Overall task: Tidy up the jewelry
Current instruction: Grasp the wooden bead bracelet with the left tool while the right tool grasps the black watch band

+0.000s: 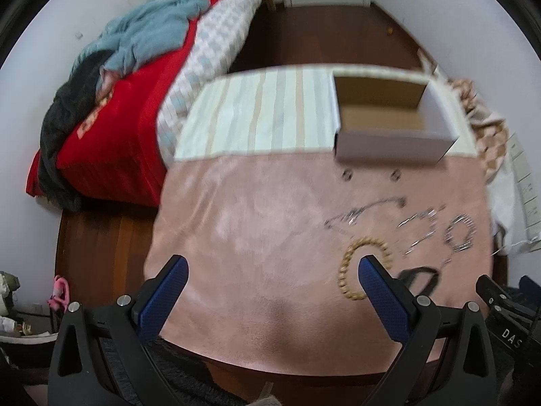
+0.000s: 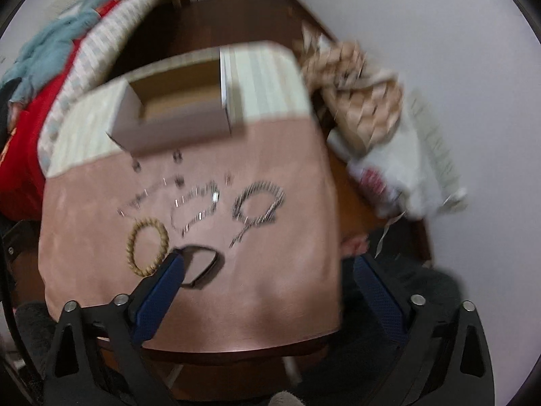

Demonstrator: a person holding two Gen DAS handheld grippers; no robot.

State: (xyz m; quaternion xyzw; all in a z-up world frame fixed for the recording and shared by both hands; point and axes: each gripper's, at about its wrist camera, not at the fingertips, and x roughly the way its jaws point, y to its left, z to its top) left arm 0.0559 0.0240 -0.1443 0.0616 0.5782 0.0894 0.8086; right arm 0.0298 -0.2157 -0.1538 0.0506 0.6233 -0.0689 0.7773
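Jewelry lies on a pink cloth [image 1: 253,237] over a small table. A tan beaded bracelet [image 1: 348,264] [image 2: 133,237], a black band [image 1: 421,279] [image 2: 203,267], several silver chains [image 2: 196,209] and a thick silver bracelet [image 1: 460,233] [image 2: 258,204] lie near the front. Two small rings [image 1: 346,175] lie by an open, empty cardboard box [image 1: 385,118] [image 2: 175,115] at the back. My left gripper [image 1: 272,269] is open above the cloth, left of the beaded bracelet. My right gripper [image 2: 267,265] is open, its left finger over the black band.
A bed with red, grey and blue bedding [image 1: 118,101] stands to the left. A striped cloth [image 1: 260,111] lies under the box. A patterned cloth [image 2: 355,77] and a white bag [image 2: 405,176] lie to the right by the wall. The floor is dark wood [image 1: 321,34].
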